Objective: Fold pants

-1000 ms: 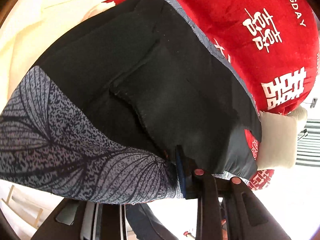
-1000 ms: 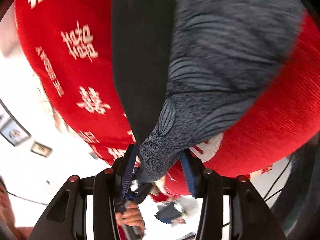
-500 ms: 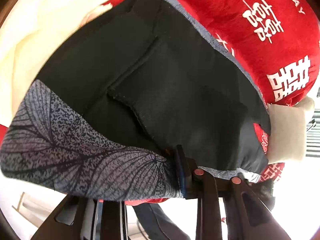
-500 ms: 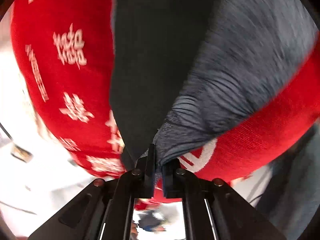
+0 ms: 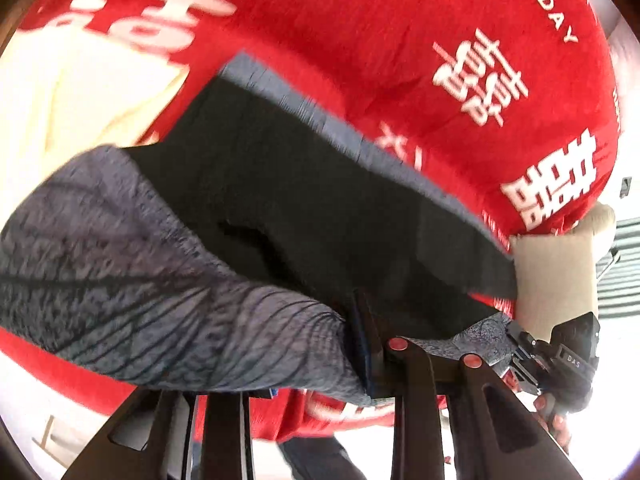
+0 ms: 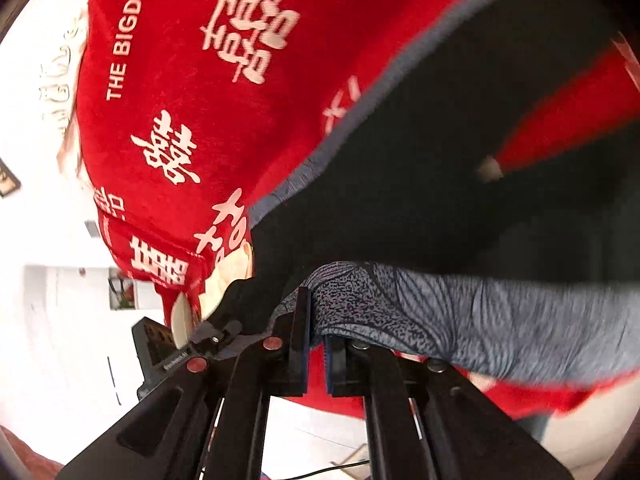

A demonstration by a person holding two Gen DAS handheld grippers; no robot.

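**Waistband pinched at both ends, pants over red blanket**

The pants (image 5: 320,208) are seen spread across a red blanket (image 5: 400,40), black legs running away from the cameras. The grey patterned waistband (image 6: 460,316) is clamped near one end by the right gripper (image 6: 316,344), jaws nearly together on the fabric. The other end is gripped by the left gripper (image 5: 360,344), jaws closed on the cloth. Both corners are likely held so the band stays taut for a clean fold. A cream cloth (image 5: 72,112) is noted beside the pants.

Bright daylight, motion blur, fisheye warping
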